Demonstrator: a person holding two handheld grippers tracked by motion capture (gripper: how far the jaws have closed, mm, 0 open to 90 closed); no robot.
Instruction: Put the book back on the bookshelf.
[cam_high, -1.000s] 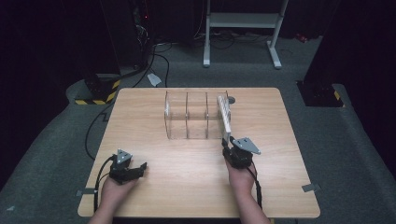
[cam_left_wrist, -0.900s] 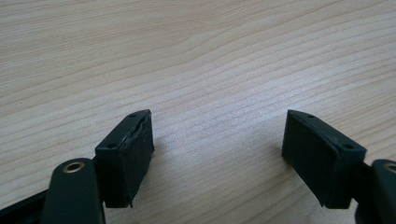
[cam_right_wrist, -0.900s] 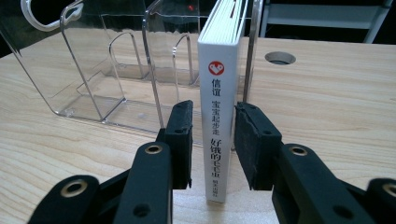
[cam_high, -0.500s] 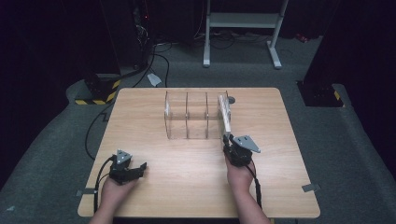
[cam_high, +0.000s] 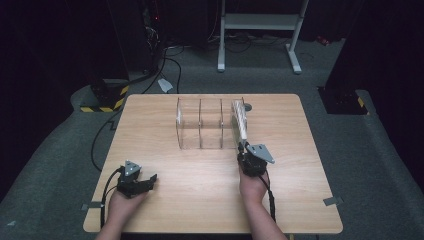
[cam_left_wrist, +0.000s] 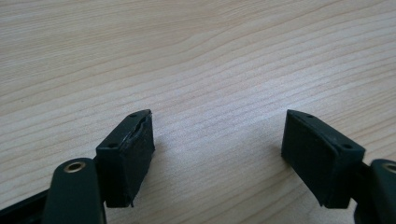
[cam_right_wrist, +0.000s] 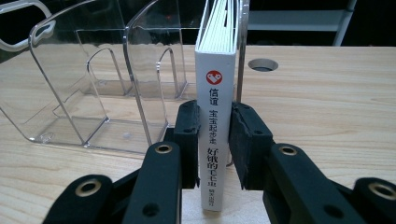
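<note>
Book (cam_right_wrist: 215, 116), white, stands upright in the rightmost compartment of the clear rack (cam_right_wrist: 93, 93), spine toward me. My right gripper (cam_right_wrist: 214, 144) has just clamped on that spine. My left gripper (cam_left_wrist: 217, 154) rests wide apart, well left of the rack.

Count on the tabletop (cam_high: 165, 200)

One book (cam_right_wrist: 215, 116), one clear rack (cam_high: 200, 125) of seemingly four slots, two grippers: left gripper (cam_high: 149, 179), right gripper (cam_high: 243, 146).

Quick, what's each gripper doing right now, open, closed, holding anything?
Left gripper: open, empty, over bare table.
Right gripper: closed on the white book's spine, at the clear rack.
</note>
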